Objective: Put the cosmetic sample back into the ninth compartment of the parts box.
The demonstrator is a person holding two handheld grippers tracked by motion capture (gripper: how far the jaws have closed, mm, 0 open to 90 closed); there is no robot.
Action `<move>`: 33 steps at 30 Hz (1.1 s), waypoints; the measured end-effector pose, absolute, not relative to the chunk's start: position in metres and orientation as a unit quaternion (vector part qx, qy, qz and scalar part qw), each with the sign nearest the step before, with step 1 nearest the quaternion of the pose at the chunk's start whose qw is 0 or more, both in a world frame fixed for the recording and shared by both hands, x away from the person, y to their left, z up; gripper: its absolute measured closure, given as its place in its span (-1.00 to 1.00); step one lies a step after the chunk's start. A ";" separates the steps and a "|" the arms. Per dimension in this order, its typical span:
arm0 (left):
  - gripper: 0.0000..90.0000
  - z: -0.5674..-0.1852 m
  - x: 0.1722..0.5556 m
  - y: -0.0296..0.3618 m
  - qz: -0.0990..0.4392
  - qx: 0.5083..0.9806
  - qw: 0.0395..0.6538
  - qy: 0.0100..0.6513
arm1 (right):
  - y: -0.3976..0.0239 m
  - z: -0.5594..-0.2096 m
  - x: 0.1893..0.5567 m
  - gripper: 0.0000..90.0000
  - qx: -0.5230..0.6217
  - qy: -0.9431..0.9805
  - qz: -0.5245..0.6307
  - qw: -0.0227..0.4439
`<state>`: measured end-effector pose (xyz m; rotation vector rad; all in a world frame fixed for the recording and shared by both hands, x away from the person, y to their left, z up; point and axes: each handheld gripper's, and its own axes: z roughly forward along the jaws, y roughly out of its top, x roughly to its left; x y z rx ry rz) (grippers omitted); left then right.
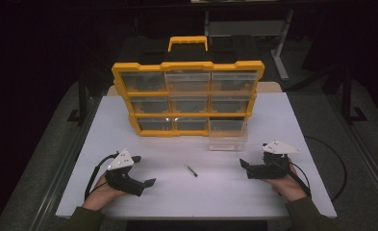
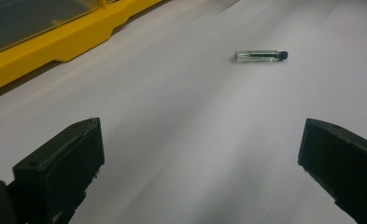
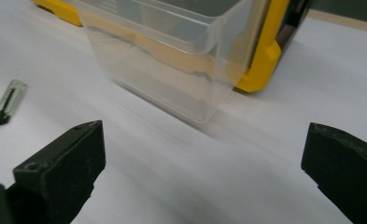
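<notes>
Okay, both jaws wide, empty; I'd bring my left gripper (image 1: 145, 184) low over the vial (image 1: 191, 170), straddling its middle, right gripper (image 1: 245, 167) near the clear bin (image 1: 227, 139).

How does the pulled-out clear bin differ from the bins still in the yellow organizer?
The pulled-out clear bin sticks forward from the bottom right slot of the yellow organizer onto the table; the other bins sit flush inside their slots. Its side walls show in the right gripper view; the other bins show their fronts alone. Both kinds are see-through plastic of like width. The small vial lies apart from all of them.
</notes>
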<state>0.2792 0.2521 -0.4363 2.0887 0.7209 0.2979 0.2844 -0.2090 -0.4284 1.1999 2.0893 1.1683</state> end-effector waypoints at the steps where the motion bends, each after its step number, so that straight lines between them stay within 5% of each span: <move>1: -1.00 -0.436 0.279 0.252 0.120 0.841 0.440 0.290 | -0.209 -0.428 0.284 -1.00 0.430 0.761 0.426 0.232; 33: -1.00 -0.433 0.281 0.240 0.110 0.846 0.444 0.273 | -0.201 -0.438 0.257 -1.00 0.382 0.773 0.458 0.216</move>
